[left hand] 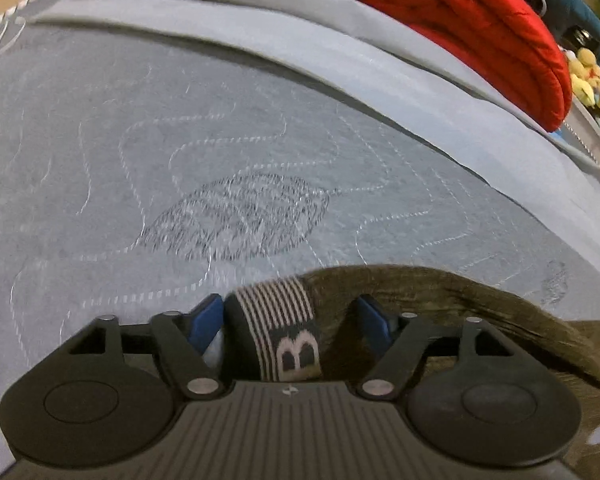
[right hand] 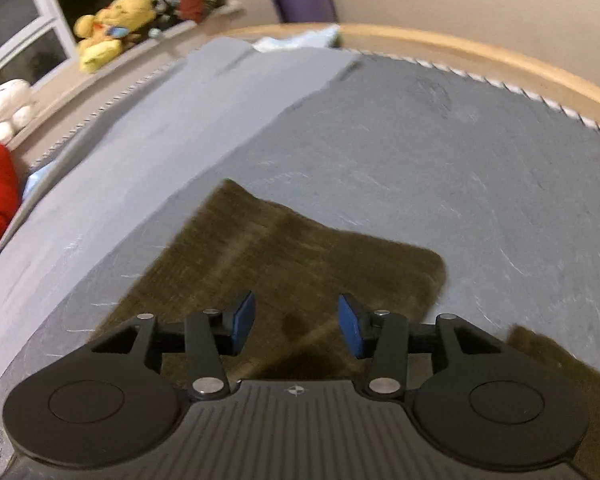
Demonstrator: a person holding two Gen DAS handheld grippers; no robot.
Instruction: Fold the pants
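Observation:
The pants are dark olive-brown with a striped elastic waistband (left hand: 284, 312) that bears a letter B. In the left wrist view, the waistband end bulges up between the blue pads of my left gripper (left hand: 292, 316). Fabric lies against both pads, and the rest of the pants (left hand: 480, 300) trails off to the right. In the right wrist view, a folded flat part of the pants (right hand: 300, 248) lies on the grey quilted mattress (right hand: 440, 152). My right gripper (right hand: 296, 320) hovers over it with its jaws apart and nothing between the pads.
A lighter grey sheet (left hand: 300, 44) is folded back along the far side of the mattress. A red padded blanket (left hand: 480, 20) lies beyond it. Plush toys (right hand: 108, 28) sit on a ledge by the window. A wooden bed rim (right hand: 480, 52) bounds the mattress.

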